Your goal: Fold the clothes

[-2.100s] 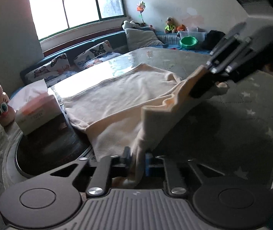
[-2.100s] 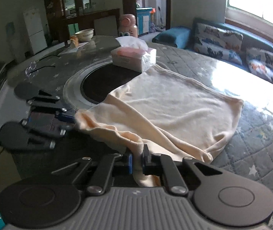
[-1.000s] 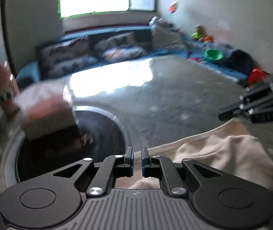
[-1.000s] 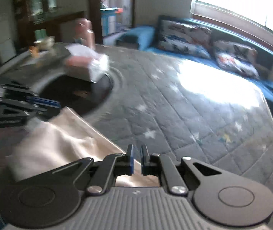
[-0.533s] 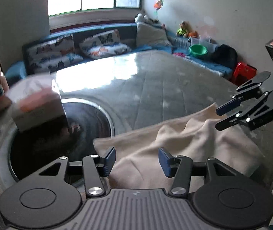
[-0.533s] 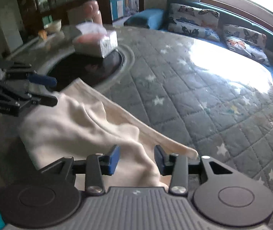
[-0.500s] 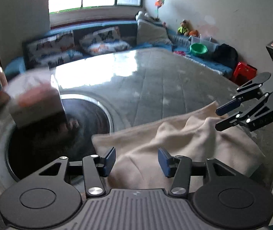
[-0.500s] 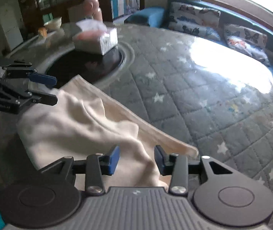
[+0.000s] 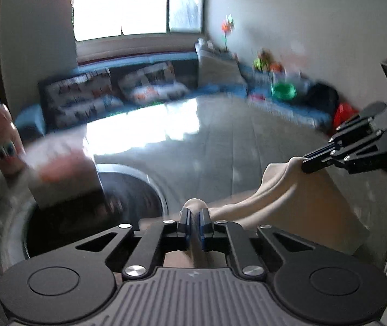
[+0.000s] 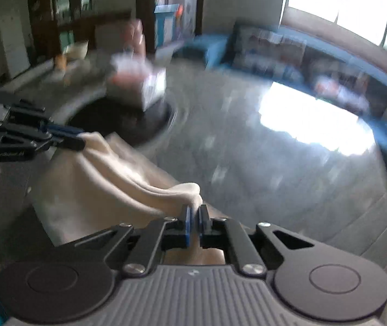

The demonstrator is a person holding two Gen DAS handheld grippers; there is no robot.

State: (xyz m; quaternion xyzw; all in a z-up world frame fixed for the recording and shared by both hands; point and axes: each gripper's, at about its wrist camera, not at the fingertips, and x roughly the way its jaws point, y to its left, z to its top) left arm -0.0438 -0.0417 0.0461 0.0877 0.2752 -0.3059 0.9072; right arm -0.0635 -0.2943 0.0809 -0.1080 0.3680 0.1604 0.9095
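A cream garment hangs slack between my two grippers above the grey quilted table. In the left wrist view my left gripper has its jaws closing tight on a bunched edge of the cloth, and the pads press it. My right gripper pinches another corner at the right. In the right wrist view the right gripper is likewise closing tight on a fold of the garment. The left gripper holds the far corner at the left. The background is blurred.
A tissue box stands on a black round inset in the table, also seen as the tissue box in the right wrist view. A pink bottle is at the left. A blue sofa with cushions lies beyond.
Half a second ago both grippers stood open over the cloth lying on the table. Now both are shut on its edge and have lifted it, so it sags between them.
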